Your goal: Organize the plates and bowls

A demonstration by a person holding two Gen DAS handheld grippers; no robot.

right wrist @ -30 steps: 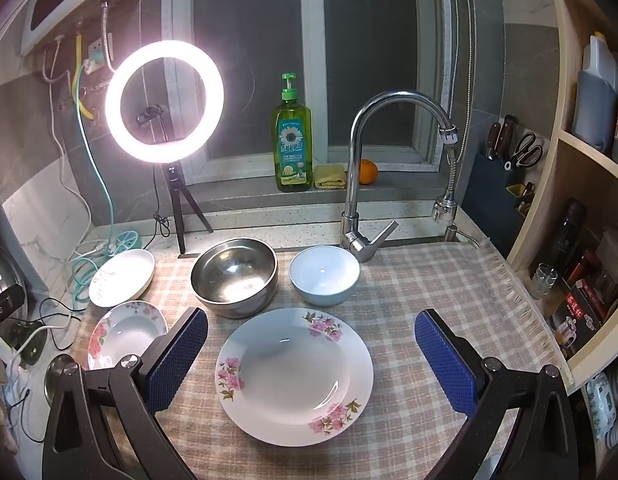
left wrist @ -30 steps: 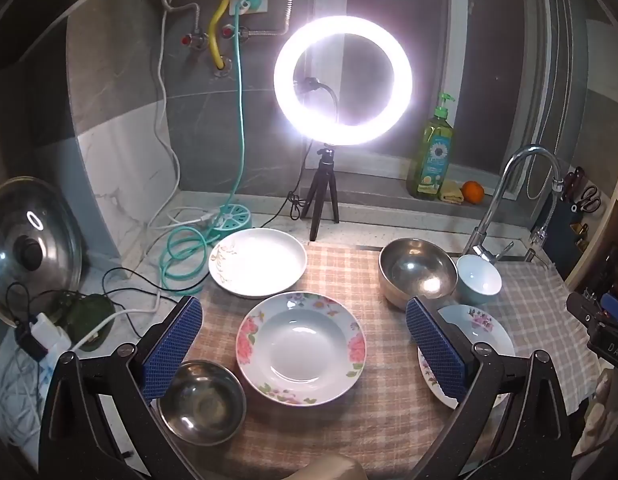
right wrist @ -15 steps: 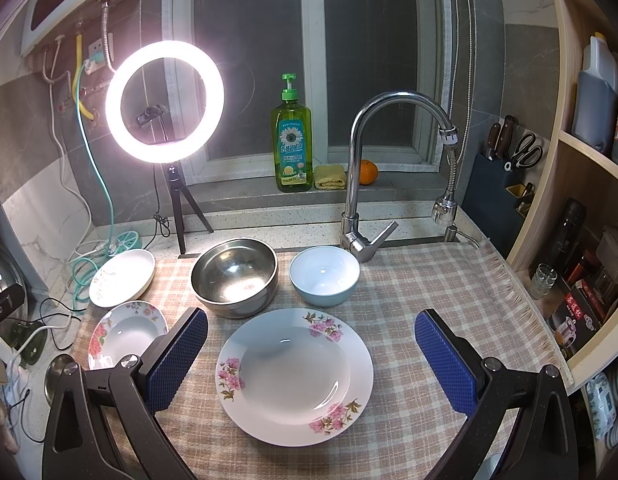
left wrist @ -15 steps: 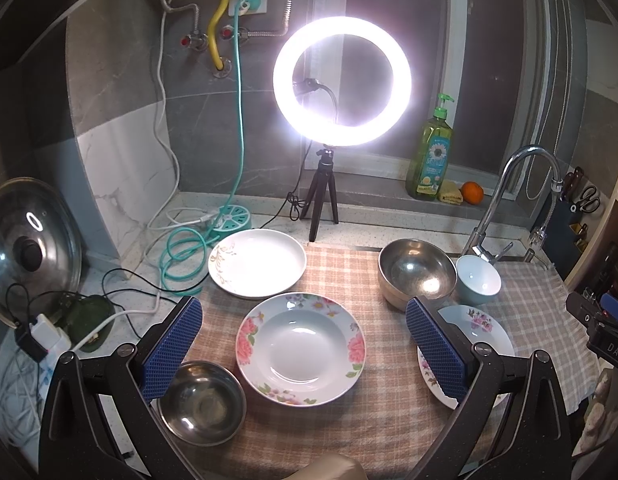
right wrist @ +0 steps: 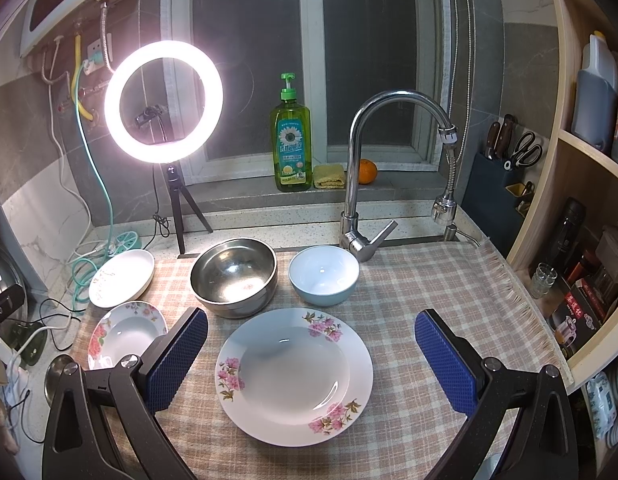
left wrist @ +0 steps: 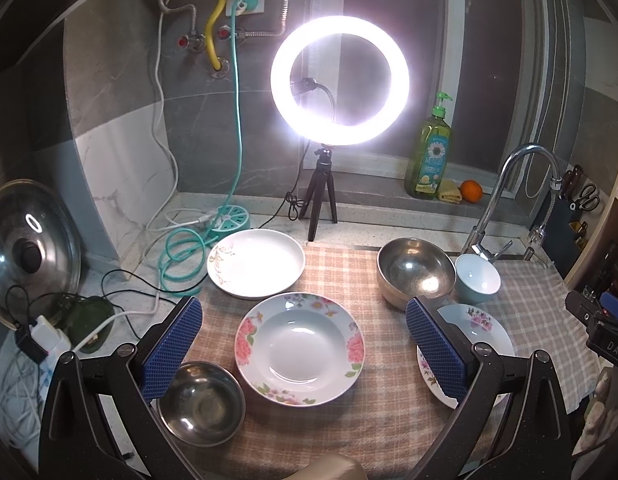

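Your left fingers (left wrist: 191,324) stand wide apart and empty above the rose plate (left wrist: 300,344) on the desk (left wrist: 349,272); nothing is stacked yet. In the right view, your fingers (right wrist: 441,354) also gape empty over the pink-flower plate (right wrist: 294,376). I judge the next move needs one rim pinched.

A lit ring light (left wrist: 339,80) at the far side is supplying most of the illumination, blooming to pure white in both views and throwing hot glare across the white plate (left wrist: 256,263) and the steel bowl (right wrist: 234,276) nearest it. The window (right wrist: 373,60) behind is showing dark, with small ceiling-lamp reflections, and the corners of both frames are falling off to black. Fisheye distortion is bending the walls and shelf (right wrist: 565,160) at the edges; the central dishes are staying sharp, while the closest edge objects are reading soft.
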